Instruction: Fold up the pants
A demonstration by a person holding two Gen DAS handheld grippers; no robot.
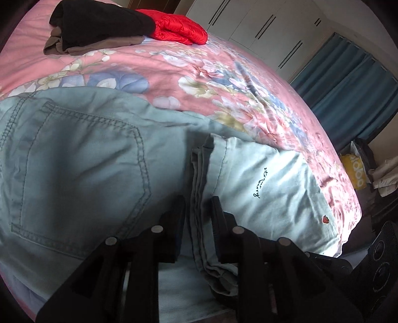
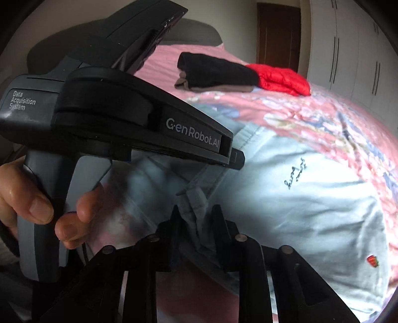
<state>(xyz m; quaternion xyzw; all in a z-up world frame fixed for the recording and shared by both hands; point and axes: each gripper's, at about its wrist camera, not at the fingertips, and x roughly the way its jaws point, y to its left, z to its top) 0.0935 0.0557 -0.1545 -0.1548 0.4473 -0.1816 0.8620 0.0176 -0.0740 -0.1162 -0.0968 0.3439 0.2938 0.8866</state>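
Pale blue-green pants (image 1: 74, 161) lie on the pink floral quilt (image 1: 223, 74), back pocket up, with a folded part bearing dark script and a small strawberry patch (image 1: 325, 219). My left gripper (image 1: 197, 211) stands a little open, with the stacked edge of the fold between its fingers and a dark gap beside the left finger. My right gripper (image 2: 195, 216) is also slightly open, with a bunched seam of the pants (image 2: 298, 211) between its fingers. In the right wrist view a hand (image 2: 37, 203) holds the left gripper's grey-black body (image 2: 124, 111) just above the fabric.
Folded black and brown clothes (image 1: 99, 22) and a red puffy jacket (image 1: 179, 29) lie at the far end of the bed. White wardrobe doors (image 1: 261, 22), a blue curtain (image 1: 348, 82) and a yellow bag (image 1: 355, 171) stand beyond the bed's right edge.
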